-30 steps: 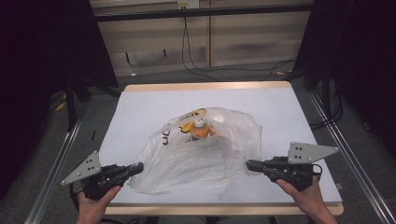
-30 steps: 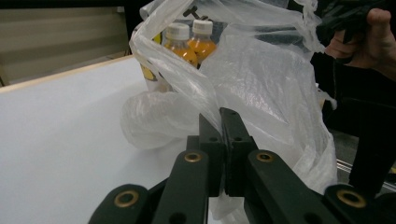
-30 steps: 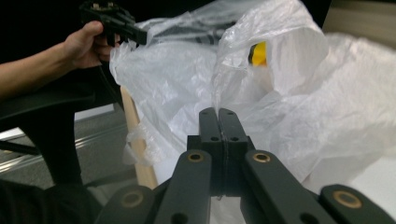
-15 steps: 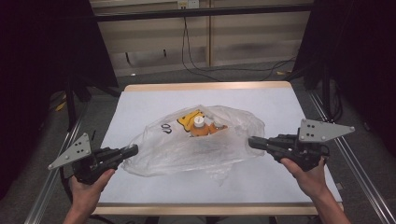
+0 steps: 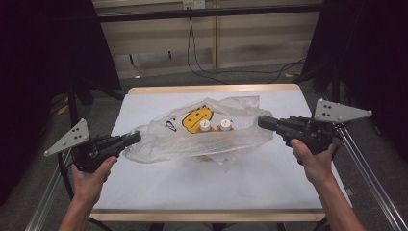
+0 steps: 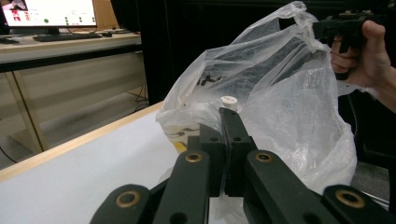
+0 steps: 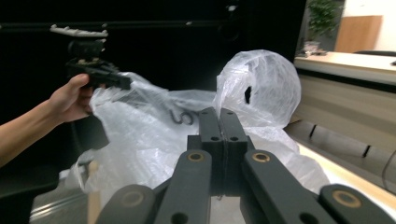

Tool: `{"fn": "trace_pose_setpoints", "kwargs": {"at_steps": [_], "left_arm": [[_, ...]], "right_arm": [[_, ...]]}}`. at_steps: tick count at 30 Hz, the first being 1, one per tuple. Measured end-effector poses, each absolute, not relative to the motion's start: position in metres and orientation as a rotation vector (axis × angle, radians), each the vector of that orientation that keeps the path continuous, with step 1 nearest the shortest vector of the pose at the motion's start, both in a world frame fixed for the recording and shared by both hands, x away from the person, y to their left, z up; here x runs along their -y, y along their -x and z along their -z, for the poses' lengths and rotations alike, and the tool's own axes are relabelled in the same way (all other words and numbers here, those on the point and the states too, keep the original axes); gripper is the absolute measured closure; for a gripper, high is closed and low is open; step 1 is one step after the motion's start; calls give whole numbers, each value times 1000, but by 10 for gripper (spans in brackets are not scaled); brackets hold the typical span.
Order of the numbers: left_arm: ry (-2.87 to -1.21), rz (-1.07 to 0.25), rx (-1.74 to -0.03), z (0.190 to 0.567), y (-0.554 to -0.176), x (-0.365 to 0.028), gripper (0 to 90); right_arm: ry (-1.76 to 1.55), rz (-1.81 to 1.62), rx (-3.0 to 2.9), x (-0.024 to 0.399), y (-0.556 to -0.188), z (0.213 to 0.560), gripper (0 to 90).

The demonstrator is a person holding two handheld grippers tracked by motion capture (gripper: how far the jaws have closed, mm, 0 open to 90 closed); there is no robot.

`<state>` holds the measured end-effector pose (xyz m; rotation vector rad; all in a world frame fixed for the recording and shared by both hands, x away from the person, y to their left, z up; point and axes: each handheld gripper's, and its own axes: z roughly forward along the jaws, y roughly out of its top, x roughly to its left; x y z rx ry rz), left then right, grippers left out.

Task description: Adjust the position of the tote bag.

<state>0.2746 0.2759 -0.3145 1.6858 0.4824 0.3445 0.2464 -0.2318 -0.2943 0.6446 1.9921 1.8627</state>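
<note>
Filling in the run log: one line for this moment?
left gripper: shut on bag | right gripper: shut on bag | bag: stretched between them | inside: two white-capped bottles

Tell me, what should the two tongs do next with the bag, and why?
Probably keep lifting evenly. The left tongs and right tongs each pinch an end of the plastic bag, and the two bottles sag in its middle, close above the table.

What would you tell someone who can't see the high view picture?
Two hands hold black grippers, left gripper and right gripper, each shut on an end of a clear bag, stretched between them over a white table. Inside are two white-capped bottles.
</note>
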Motion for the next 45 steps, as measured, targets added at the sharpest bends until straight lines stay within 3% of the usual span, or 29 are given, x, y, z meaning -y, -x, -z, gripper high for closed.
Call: {"fn": "trace_pose_setpoints", "kwargs": {"at_steps": [27,38,45], "left_arm": [[-1623,-395,-488,275,-331,-262,898],[-1694,-372,-521,311,-354,-239,898],[-1735,-383,-575,328,-360,-244,899]], "right_arm": [[-768,-1891,-1748,260,-300,243,900],[-904,-1805,-1828,263,-313,277,900],[-980,-1771,-1799,273,-314,298,900]]}}
